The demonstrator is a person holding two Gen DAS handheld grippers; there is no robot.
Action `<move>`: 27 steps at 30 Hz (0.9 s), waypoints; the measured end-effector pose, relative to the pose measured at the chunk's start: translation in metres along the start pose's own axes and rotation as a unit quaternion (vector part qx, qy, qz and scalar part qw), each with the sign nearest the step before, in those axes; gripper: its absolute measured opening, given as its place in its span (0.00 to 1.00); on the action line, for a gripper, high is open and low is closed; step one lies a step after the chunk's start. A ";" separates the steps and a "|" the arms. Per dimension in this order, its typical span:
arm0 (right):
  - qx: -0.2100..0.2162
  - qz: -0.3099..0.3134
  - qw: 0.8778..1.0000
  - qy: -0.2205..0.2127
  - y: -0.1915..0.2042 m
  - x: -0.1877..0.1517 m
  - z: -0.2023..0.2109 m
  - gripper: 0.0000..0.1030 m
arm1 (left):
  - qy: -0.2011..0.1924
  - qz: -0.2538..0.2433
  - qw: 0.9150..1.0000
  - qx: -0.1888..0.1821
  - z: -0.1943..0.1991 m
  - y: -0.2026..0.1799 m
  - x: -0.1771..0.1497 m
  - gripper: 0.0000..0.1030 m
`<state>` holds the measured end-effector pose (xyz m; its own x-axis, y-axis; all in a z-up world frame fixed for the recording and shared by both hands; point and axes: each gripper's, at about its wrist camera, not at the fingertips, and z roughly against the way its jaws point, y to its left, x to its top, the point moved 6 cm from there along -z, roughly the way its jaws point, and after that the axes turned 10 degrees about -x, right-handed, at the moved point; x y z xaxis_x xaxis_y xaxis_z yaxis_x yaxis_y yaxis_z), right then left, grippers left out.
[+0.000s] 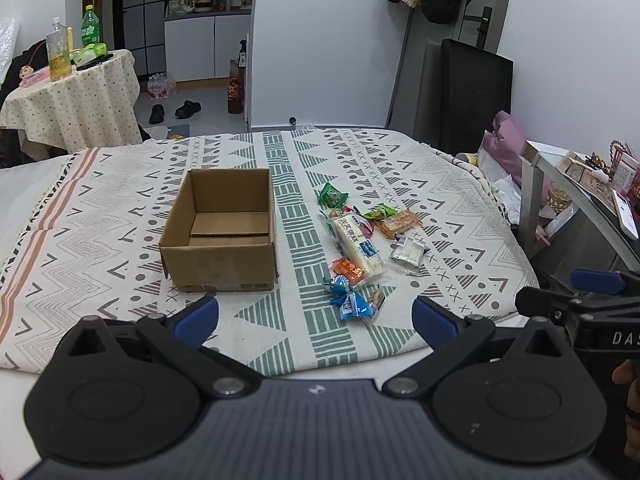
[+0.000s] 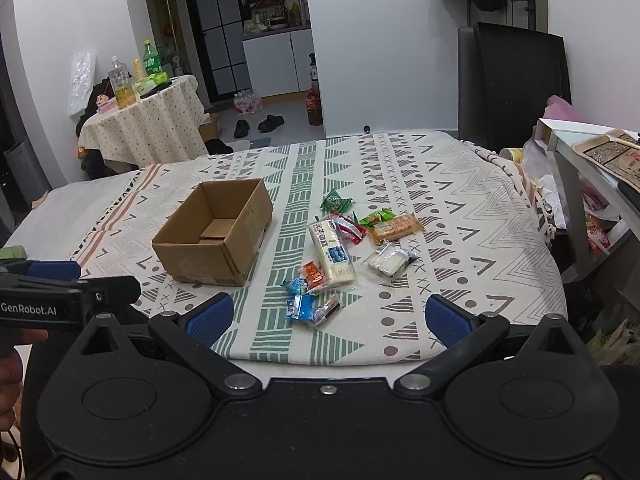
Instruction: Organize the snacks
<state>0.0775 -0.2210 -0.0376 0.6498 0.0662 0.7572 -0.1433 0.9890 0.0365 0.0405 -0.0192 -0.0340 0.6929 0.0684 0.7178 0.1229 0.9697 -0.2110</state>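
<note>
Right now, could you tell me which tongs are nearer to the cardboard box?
Left. The left tongs are open just in front of the cardboard box; the right tongs sit further right, facing the snack pile.

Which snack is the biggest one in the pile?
The long white packet with the blue picture, lying in the middle of the pile beside the cardboard box. It is much longer than the small green, orange and blue packets around it.

An open brown cardboard box [image 1: 219,236] sits upright and empty on the patterned cloth. Just to its right lies a loose cluster of wrapped snacks [image 1: 362,248]: a long white packet [image 2: 332,254], green, orange, red, blue and clear wrappers, some overlapping.
</note>
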 end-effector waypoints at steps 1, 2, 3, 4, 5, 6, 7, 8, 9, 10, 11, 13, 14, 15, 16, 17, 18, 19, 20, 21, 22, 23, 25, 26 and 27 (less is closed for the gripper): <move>0.000 -0.001 1.000 0.001 -0.001 0.001 -0.002 1.00 | 0.002 0.001 1.000 -0.001 -0.003 0.001 0.001 0.99; 0.000 -0.003 1.000 0.002 -0.002 0.001 -0.004 1.00 | 0.004 0.003 1.000 -0.002 -0.005 0.002 0.001 0.99; 0.000 -0.004 1.000 0.002 -0.003 0.002 -0.006 1.00 | 0.005 0.004 1.000 -0.003 -0.008 0.002 0.001 0.99; -0.001 -0.007 1.000 0.003 -0.004 0.002 -0.008 1.00 | 0.007 0.006 1.000 -0.004 -0.011 0.003 0.002 0.99; 0.000 -0.009 1.000 0.004 -0.006 0.002 -0.011 1.00 | 0.008 0.008 1.000 -0.005 -0.014 0.003 0.002 0.99; 0.001 -0.011 1.000 0.005 -0.007 0.003 -0.013 1.00 | 0.008 0.009 1.000 -0.007 -0.016 0.004 0.003 0.99; 0.002 -0.013 1.000 0.006 -0.008 0.003 -0.016 1.00 | 0.009 0.011 1.000 -0.009 -0.019 0.004 0.004 0.99; 0.002 -0.014 1.000 0.007 -0.010 0.004 -0.018 1.00 | 0.010 0.012 1.000 -0.011 -0.023 0.005 0.004 0.99; 0.004 -0.017 1.000 0.009 -0.011 0.004 -0.021 1.00 | 0.010 0.014 1.000 -0.013 -0.026 0.004 0.004 0.99; 0.005 -0.021 1.000 0.011 -0.013 0.005 -0.024 1.00 | 0.012 0.015 1.000 -0.015 -0.030 0.004 0.005 0.99; 0.007 -0.025 1.000 0.013 -0.015 0.005 -0.027 1.00 | 0.014 0.017 1.000 -0.016 -0.034 0.004 0.005 0.99; 0.010 -0.032 0.999 0.014 -0.018 0.005 -0.033 1.00 | 0.020 0.021 0.999 -0.020 -0.041 0.003 0.005 0.98; 0.012 -0.034 0.999 0.014 -0.020 0.006 -0.035 1.00 | 0.023 0.022 0.999 -0.024 -0.045 0.002 0.005 0.98; 0.014 -0.036 0.999 0.016 -0.021 0.006 -0.038 1.00 | 0.026 0.023 0.999 -0.026 -0.049 0.001 0.005 0.98; 0.017 -0.037 0.999 0.017 -0.021 0.006 -0.041 0.99 | 0.029 0.023 0.999 -0.027 -0.053 0.001 0.005 0.98; 0.020 -0.039 0.999 0.020 -0.022 0.006 -0.045 0.98 | 0.031 0.023 0.999 -0.028 -0.057 0.000 0.005 0.98; 0.022 -0.040 0.999 0.023 -0.022 0.006 -0.049 0.96 | 0.033 0.023 0.999 -0.029 -0.061 0.000 0.005 0.98; 0.024 -0.040 0.999 0.027 -0.023 0.006 -0.053 0.95 | 0.035 0.023 0.999 -0.031 -0.065 -0.001 0.006 0.98; 0.026 -0.041 0.998 0.032 -0.023 0.005 -0.058 0.93 | 0.036 0.025 0.999 -0.033 -0.069 -0.001 0.006 0.98; 0.028 -0.044 0.998 0.037 -0.025 0.004 -0.063 0.90 | 0.037 0.027 0.998 -0.034 -0.074 -0.001 0.006 0.98; 0.033 -0.049 0.997 0.044 -0.026 0.003 -0.068 0.89 | 0.037 0.029 0.998 -0.036 -0.078 -0.001 0.007 0.97; 0.038 -0.055 0.996 0.052 -0.027 0.001 -0.073 0.88 | 0.037 0.030 0.998 -0.038 -0.082 -0.001 0.007 0.97; 0.048 -0.065 0.995 0.065 -0.028 -0.003 -0.083 0.86 | 0.042 0.035 0.998 -0.043 -0.092 0.000 0.007 0.94; 0.053 -0.070 0.994 0.070 -0.028 -0.004 -0.087 0.84 | 0.045 0.039 0.997 -0.048 -0.097 0.000 0.006 0.92; 0.056 -0.074 0.993 0.076 -0.029 -0.006 -0.093 0.80 | 0.049 0.043 0.997 -0.050 -0.102 0.001 0.006 0.89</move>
<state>0.1470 -0.2379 -0.1037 0.7743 -0.0511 0.6307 -0.1147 0.9689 0.2193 0.1171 -0.0419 -0.0979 0.7697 0.1221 0.6266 0.1267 0.9328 -0.3374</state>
